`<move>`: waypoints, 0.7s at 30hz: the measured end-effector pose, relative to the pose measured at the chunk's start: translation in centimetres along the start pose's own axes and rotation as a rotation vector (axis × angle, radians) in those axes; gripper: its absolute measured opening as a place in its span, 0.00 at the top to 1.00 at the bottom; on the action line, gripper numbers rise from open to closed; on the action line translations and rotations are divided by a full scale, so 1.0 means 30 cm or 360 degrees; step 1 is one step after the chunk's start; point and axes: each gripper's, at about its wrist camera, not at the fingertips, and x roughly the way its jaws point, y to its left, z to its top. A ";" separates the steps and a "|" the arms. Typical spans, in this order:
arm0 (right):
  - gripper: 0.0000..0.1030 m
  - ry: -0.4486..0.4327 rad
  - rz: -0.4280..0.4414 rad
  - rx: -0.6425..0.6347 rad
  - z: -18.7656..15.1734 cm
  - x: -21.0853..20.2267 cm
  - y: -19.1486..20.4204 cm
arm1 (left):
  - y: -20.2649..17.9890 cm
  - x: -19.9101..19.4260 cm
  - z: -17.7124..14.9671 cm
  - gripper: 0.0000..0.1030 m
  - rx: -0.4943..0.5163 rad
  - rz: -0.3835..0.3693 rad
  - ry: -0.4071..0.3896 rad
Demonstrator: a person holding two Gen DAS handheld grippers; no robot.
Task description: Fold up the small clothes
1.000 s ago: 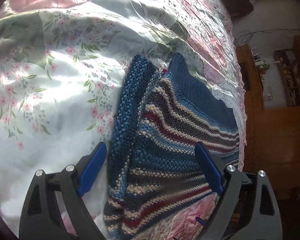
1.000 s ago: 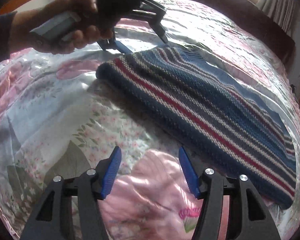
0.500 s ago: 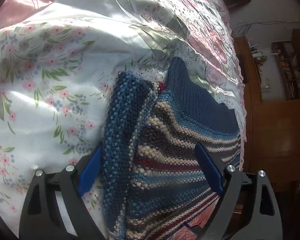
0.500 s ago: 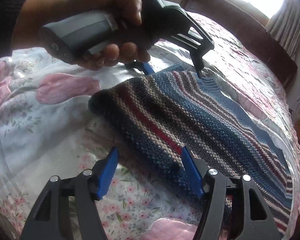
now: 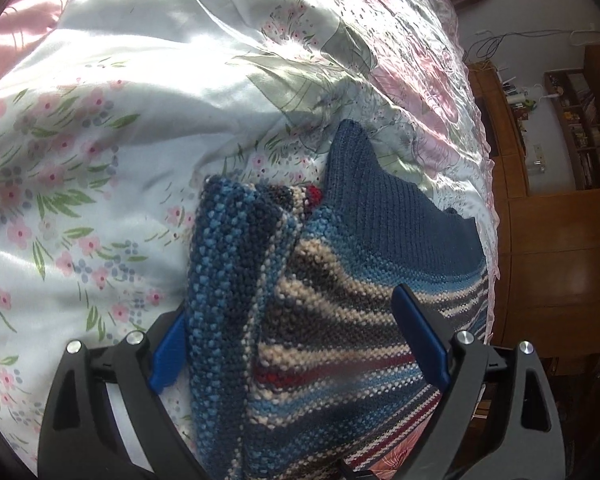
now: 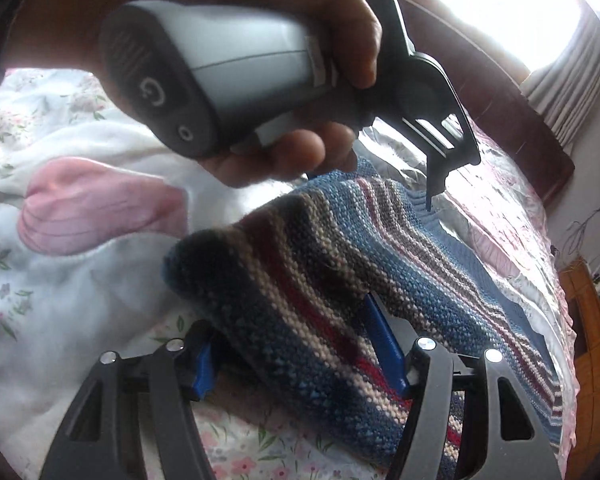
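A small knit garment (image 5: 340, 320) with blue, cream and red stripes lies folded on the bed. In the left wrist view its thick folded end fills the gap of my left gripper (image 5: 294, 346), which is open, one blue pad on each side of the cloth. The plain blue ribbed part (image 5: 388, 216) points away. In the right wrist view the garment (image 6: 340, 280) has its near rounded corner between the fingers of my right gripper (image 6: 292, 360), also open. A hand (image 6: 332, 40) holds the left gripper's grey handle just above the garment's far end.
A shiny floral bedspread (image 5: 100, 160) covers the bed, wrinkled, with pink patches (image 6: 100, 208). Its frilled edge drops off at the right beside wooden furniture (image 5: 560, 260). A dark headboard (image 6: 500, 92) and a bright curtained window (image 6: 540, 8) lie beyond.
Both grippers have moved forward and down onto the garment, so its end now sits between each pair of fingers. The right gripper has come close under the hand holding the left one.
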 end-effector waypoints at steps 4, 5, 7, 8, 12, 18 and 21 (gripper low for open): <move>0.37 -0.0016 -0.0017 0.0044 0.023 0.010 0.002 | 0.012 0.000 0.016 0.43 0.0002 0.0065 0.0031; 0.38 -0.0021 -0.0020 0.0051 0.025 0.012 0.002 | 0.018 -0.002 0.019 0.52 -0.0003 0.0071 0.0035; 0.39 -0.0022 -0.0008 0.0073 0.026 0.018 0.000 | 0.030 -0.005 0.021 0.60 -0.0014 0.0086 0.0044; 0.45 -0.0017 0.0014 0.0096 0.026 0.022 -0.006 | 0.034 -0.007 0.022 0.64 -0.0019 0.0092 0.0046; 0.70 -0.0009 0.0071 0.0187 0.031 0.018 -0.039 | 0.007 -0.017 0.025 0.78 -0.0009 0.0128 0.0029; 0.87 -0.0049 0.0107 0.0282 0.034 -0.037 -0.083 | -0.058 -0.055 0.025 0.80 0.0018 0.0173 0.0003; 0.88 -0.0076 0.0114 0.0324 0.038 -0.069 -0.108 | -0.106 -0.077 0.022 0.80 0.0054 0.0200 -0.0010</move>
